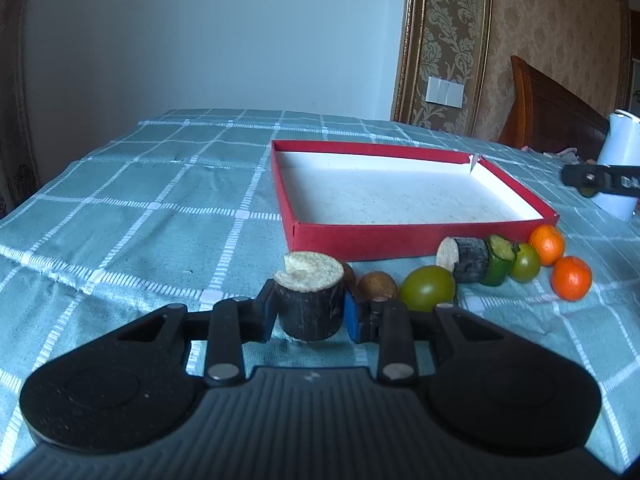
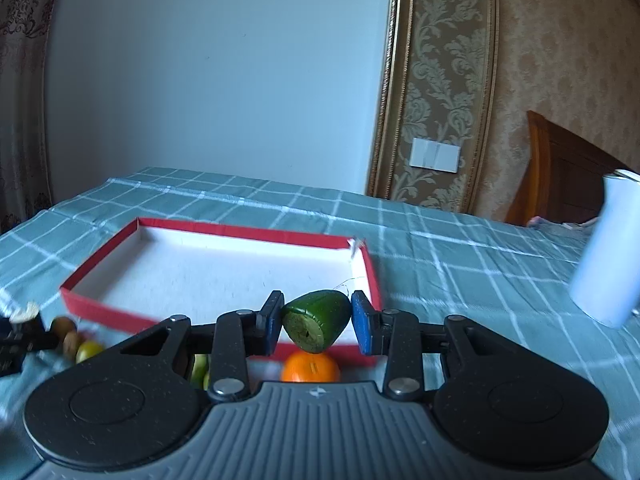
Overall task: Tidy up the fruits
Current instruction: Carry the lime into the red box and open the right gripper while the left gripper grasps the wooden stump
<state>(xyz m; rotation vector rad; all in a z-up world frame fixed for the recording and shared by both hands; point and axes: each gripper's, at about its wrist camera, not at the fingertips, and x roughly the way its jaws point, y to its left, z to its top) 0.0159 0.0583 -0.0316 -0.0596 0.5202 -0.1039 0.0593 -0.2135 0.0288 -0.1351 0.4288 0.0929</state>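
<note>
My left gripper (image 1: pixel 310 314) is shut on a short dark cane piece (image 1: pixel 310 276) with a pale cut top, low over the checked cloth, in front of the red box (image 1: pixel 400 246). Beside it, in a row, lie a brown fruit (image 1: pixel 376 286), a green fruit (image 1: pixel 428 288), a second dark cane piece (image 1: pixel 466 260), a green chunk (image 1: pixel 498 260) and two oranges (image 1: pixel 547 244). My right gripper (image 2: pixel 317 322) is shut on a green cut chunk (image 2: pixel 320 312), held above the near wall of the red box (image 2: pixel 100 312), with an orange (image 2: pixel 310 368) beneath it.
The box's white inside holds nothing. A white jug (image 2: pixel 608 248) stands on the right of the table, also visible as the jug (image 1: pixel 620 160) behind a finger of my right gripper (image 1: pixel 600 182). A wooden headboard (image 1: pixel 552 112) and a patterned wall lie beyond.
</note>
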